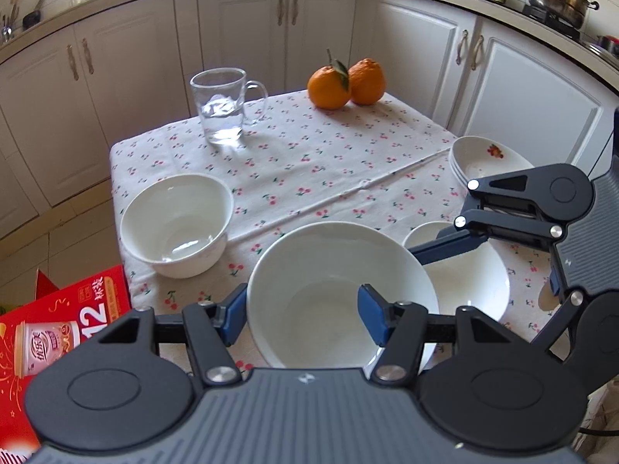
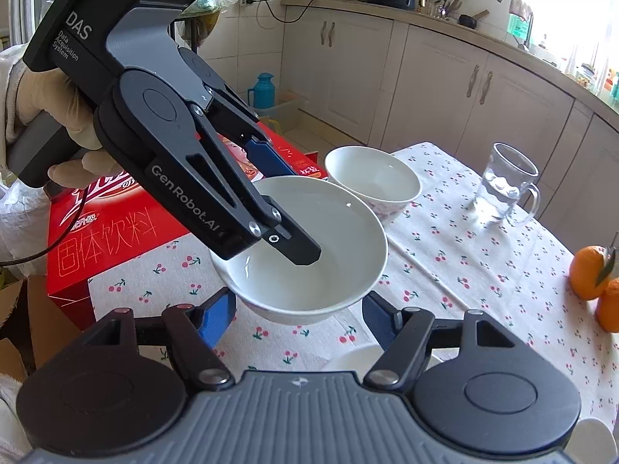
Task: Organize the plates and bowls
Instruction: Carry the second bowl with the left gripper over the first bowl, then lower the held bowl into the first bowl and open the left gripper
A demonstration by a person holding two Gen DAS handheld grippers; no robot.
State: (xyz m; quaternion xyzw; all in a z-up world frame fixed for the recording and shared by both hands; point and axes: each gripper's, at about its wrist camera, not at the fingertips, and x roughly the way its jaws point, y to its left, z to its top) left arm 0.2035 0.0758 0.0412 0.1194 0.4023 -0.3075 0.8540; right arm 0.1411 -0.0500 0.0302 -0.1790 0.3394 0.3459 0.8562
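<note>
My left gripper straddles the near left rim of a large white bowl, one pad outside and one inside; whether it pinches the rim is unclear. The same bowl looks lifted off the cloth in the right wrist view, with the left gripper on its rim. A second white bowl stands to the left. A smaller white bowl sits to the right, with my right gripper over it. The right gripper is open and empty. A stack of white plates lies at the table's right edge.
A glass mug with water and two oranges stand at the far side of the cherry-print tablecloth. A red drink carton sits beside the table at left. White cabinets ring the room.
</note>
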